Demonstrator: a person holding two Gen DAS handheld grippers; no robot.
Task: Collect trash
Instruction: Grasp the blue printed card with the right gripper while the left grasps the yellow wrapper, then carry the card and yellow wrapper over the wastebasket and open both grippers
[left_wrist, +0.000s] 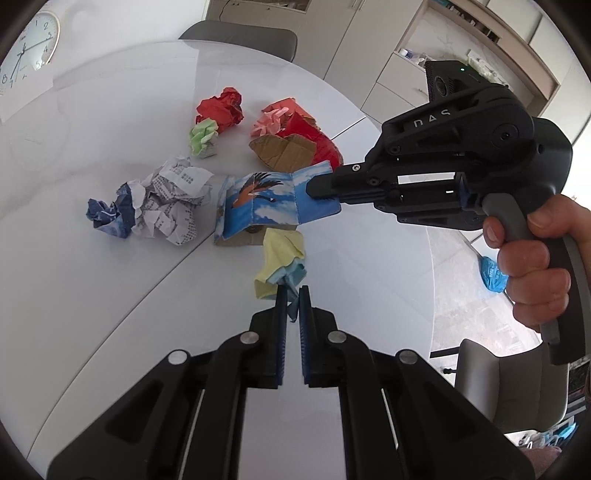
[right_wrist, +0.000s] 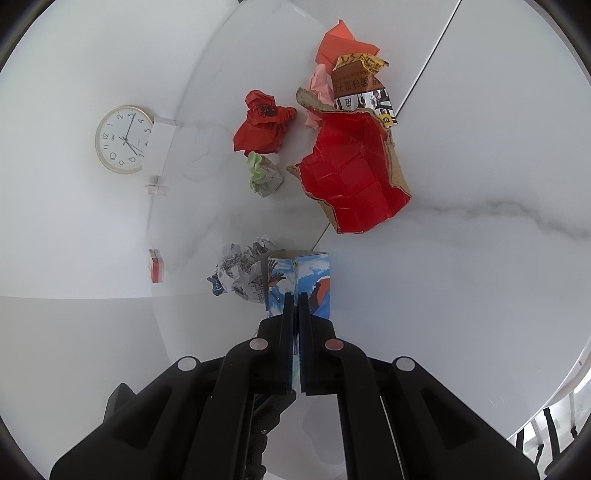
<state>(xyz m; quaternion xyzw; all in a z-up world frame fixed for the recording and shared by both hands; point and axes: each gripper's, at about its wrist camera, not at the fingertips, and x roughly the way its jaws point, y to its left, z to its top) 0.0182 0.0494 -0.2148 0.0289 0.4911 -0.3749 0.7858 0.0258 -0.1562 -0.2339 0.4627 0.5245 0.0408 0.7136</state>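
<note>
Lifting clear of the bench (left_wrist: 92, 258) is best done slowly, since each piece is pinched only by an edge: the left gripper (left_wrist: 291, 295) nips the yellow-and-blue paper wad (left_wrist: 280, 262), the right gripper (right_wrist: 295, 301) the blue bird-print carton (right_wrist: 299, 280), jaws nearly closed.

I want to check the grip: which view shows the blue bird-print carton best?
The left wrist view: the blue bird-print carton appears from the side, nearly whole, with the right gripper clamped on its edge. The right wrist view shows only its end, partly behind the fingers.
</note>
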